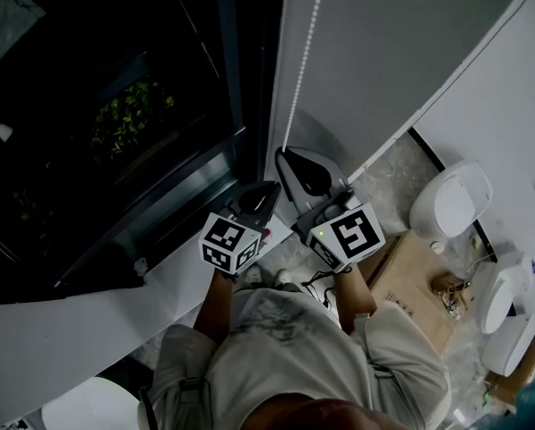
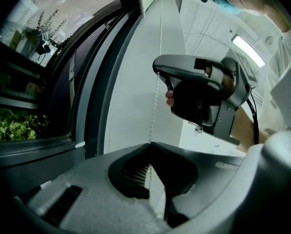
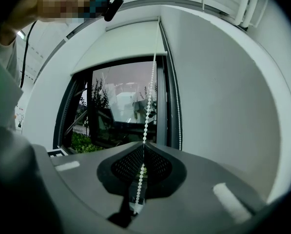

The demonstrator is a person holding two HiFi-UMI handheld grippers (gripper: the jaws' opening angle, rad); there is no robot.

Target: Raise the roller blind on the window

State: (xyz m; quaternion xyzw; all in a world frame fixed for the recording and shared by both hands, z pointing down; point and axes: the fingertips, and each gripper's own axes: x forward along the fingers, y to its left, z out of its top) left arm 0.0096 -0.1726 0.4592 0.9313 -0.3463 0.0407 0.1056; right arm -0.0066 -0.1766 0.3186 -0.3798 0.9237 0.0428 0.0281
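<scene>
Both claws are clamped on the bead chain (image 1: 305, 52). The right gripper (image 3: 144, 144) has its jaw tips pressed together with the beads running between them. The left gripper (image 2: 150, 145) is also closed at the tips on the same chain, just below the right one. The chain runs taut up the right edge of the window (image 3: 118, 106), beside the white wall (image 1: 383, 43). A second strand (image 3: 178, 126) hangs along the frame.

The roller blind (image 3: 121, 45) sits high and covers only the top band of the glass. The panes below it are bare, with green plants (image 1: 128, 115) outside.

The room is dim. A white sill (image 1: 88, 330) runs under the dark frame, and the floor (image 1: 392, 177) looks like marble. A white toilet (image 1: 451, 200) stands near the wall, with a cardboard box (image 1: 419, 271) beside it. More white ceramic pieces (image 1: 500, 294) are further right. The person stands close to the window with both arms raised.
</scene>
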